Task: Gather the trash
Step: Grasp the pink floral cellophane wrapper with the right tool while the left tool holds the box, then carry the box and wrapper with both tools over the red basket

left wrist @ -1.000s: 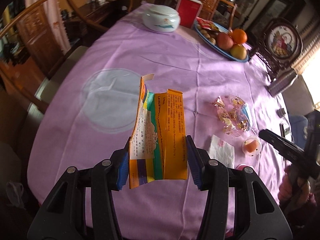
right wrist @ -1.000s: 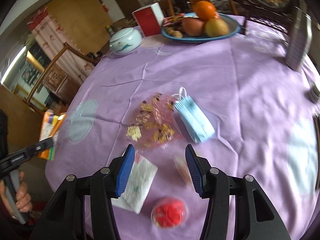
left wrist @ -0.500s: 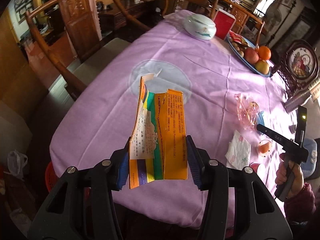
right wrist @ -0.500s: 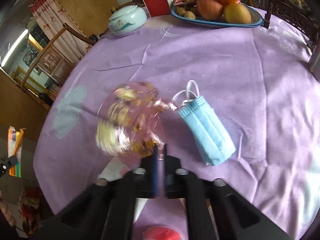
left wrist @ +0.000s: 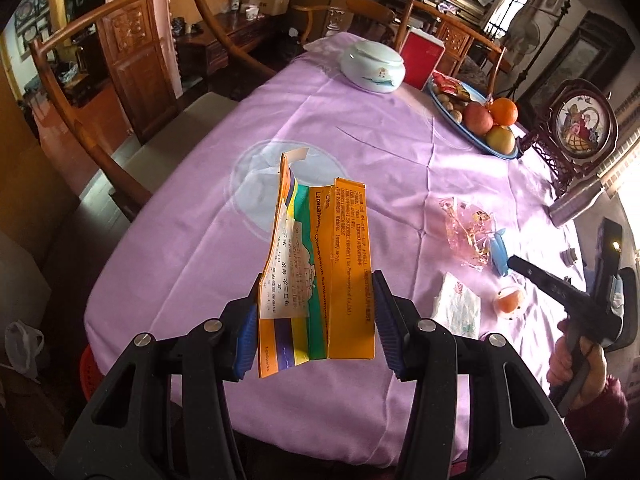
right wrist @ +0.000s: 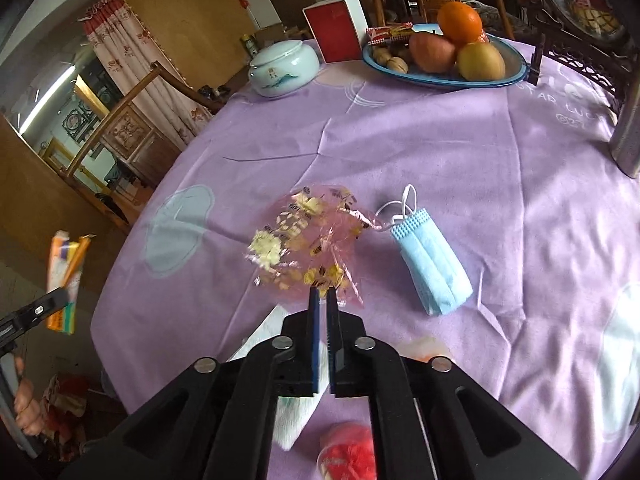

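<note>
My left gripper (left wrist: 316,276) is shut on a flattened orange medicine carton (left wrist: 336,248), held in the air over the near edge of the purple tablecloth (left wrist: 360,152). In the right wrist view my right gripper (right wrist: 321,294) pinches the near edge of a crinkled pink plastic wrapper (right wrist: 304,244). Its jaws are opening slightly, with the wrapper still between the pads. A blue face mask (right wrist: 434,272) lies just right of the wrapper. A white napkin (right wrist: 294,412) and a red jelly cup (right wrist: 348,456) lie below the gripper, partly hidden by it.
At the far side stand a blue fruit plate (right wrist: 440,76), a pale ceramic jar (right wrist: 282,68) and a red box (right wrist: 336,32). A framed picture stand (left wrist: 580,128) is at the right edge. A wooden chair (left wrist: 120,80) is on the left. A small orange cup (left wrist: 510,300) sits near the napkin.
My right gripper closed from open onto the pink wrapper, which now stands bunched up at its tips. My left gripper drew back from the table with the carton.
</note>
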### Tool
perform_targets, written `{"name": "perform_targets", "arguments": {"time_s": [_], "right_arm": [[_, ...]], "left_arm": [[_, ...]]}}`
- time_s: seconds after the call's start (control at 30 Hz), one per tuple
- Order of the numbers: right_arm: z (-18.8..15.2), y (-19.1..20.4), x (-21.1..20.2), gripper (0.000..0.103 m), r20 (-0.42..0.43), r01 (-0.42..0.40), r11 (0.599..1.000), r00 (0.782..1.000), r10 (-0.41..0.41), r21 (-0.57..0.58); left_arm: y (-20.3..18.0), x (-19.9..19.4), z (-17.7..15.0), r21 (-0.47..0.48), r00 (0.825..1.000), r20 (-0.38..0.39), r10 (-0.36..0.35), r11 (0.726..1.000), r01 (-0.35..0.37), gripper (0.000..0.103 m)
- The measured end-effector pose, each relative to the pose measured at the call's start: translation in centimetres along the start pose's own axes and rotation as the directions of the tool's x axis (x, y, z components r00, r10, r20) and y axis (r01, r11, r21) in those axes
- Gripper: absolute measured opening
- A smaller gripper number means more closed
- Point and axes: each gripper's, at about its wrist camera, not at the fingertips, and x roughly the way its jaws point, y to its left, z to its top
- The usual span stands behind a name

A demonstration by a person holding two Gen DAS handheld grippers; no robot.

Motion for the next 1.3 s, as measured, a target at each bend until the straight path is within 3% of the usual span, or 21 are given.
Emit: {"name": "perform_targets", "arguments": {"time_s": [0.07,0.23,0.33,0.37,0.43,0.63,0.93,1.1,1.2,1.3], "right_arm": [[0.5,0.1,0.9,0.047,0.010,0.021,1.000,1.000,-0.021,-0.008],[1.4,0.4,4.2,0.047,-0.027,0.032,0.999,0.999,-0.033,-0.030],[1.4,0.2,5.9,0.041,-0.065,0.018,1.000,0.998,-0.018,-0.006],[1.4,0.2,6.1,0.024,-0.071,0.003,1.000,0.997,-0.003,0.001],[1.2,0.5,5.3,0.020,-0.045,-0.030,0.999,0.999,0.031,0.017],[1.2,3.8,-0.7,0.018,0.058,-0.116,0.992,0.991,0.119,-0.050],[0.2,9.9,-5.7,0.018,0.068,-0.210,0.963,0.972,0.224,-0.171],[-0.3,14.5,-4.8,0.018,-0.005,-0.265,0.930,0.962,0.272,-0.255],[-0.7,17.9,-3.9,0.018,-0.059,-0.303,0.900,0.952,0.300,-0.312],[-1.3,20.8,-3.1,0.018,-0.106,-0.336,0.872,0.942,0.319,-0.357]], "left_arm": [[0.9,-0.7,-0.3,-0.023,1.000,0.005,0.027,0.999,-0.027,0.050],[3.4,-2.2,-1.0,-0.096,0.996,0.011,0.092,0.991,-0.090,0.050],[4.7,-3.0,-1.7,-0.130,0.992,0.011,0.122,0.984,-0.119,0.050],[4.9,-3.2,-1.9,-0.136,0.992,0.012,0.128,0.983,-0.125,0.050],[5.5,-3.5,-2.2,-0.149,0.991,0.013,0.134,0.980,-0.131,0.050],[6.4,-3.6,-2.4,-0.173,0.992,0.029,0.120,0.978,-0.113,0.050],[9.0,-3.8,-3.6,-0.229,0.993,0.042,0.110,0.968,-0.097,0.050],[13.2,-5.0,-6.0,-0.325,0.988,0.034,0.151,0.936,-0.131,0.050],[16.7,-5.9,-8.6,-0.407,0.982,0.012,0.190,0.898,-0.168,0.050],[20.6,-6.8,-12.3,-0.498,0.973,-0.030,0.227,0.841,-0.212,0.050]]}}
